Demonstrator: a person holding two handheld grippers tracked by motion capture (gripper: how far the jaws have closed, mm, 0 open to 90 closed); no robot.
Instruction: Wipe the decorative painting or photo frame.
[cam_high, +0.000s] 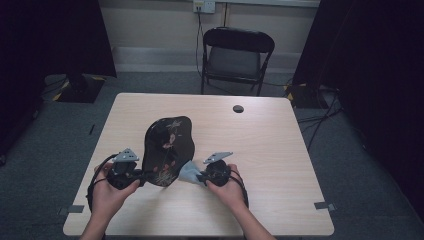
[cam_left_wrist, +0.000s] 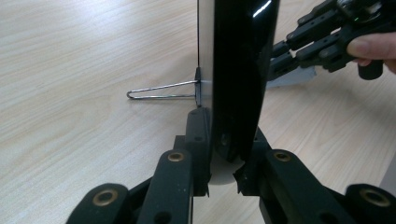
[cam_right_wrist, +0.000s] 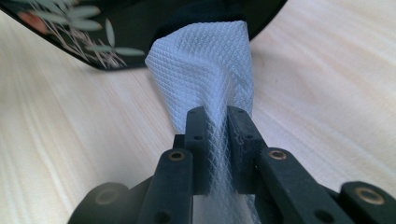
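A glossy black plate (cam_high: 167, 147) painted with flowers and leaves stands on edge near the table's front. My left gripper (cam_high: 141, 176) is shut on its lower rim; the left gripper view shows the plate (cam_left_wrist: 238, 70) edge-on between the jaws, with a wire stand (cam_left_wrist: 161, 91) fixed to its back. My right gripper (cam_high: 201, 176) is shut on a pale blue textured cloth (cam_high: 190, 171). In the right gripper view the cloth (cam_right_wrist: 205, 70) rises from the jaws and touches the plate's (cam_right_wrist: 116, 32) lower edge.
The light wooden table (cam_high: 260, 150) has a round cable hole (cam_high: 238, 108) at the back right. A black folding chair (cam_high: 235, 57) stands behind the table. Dark curtains hang at both sides of the room.
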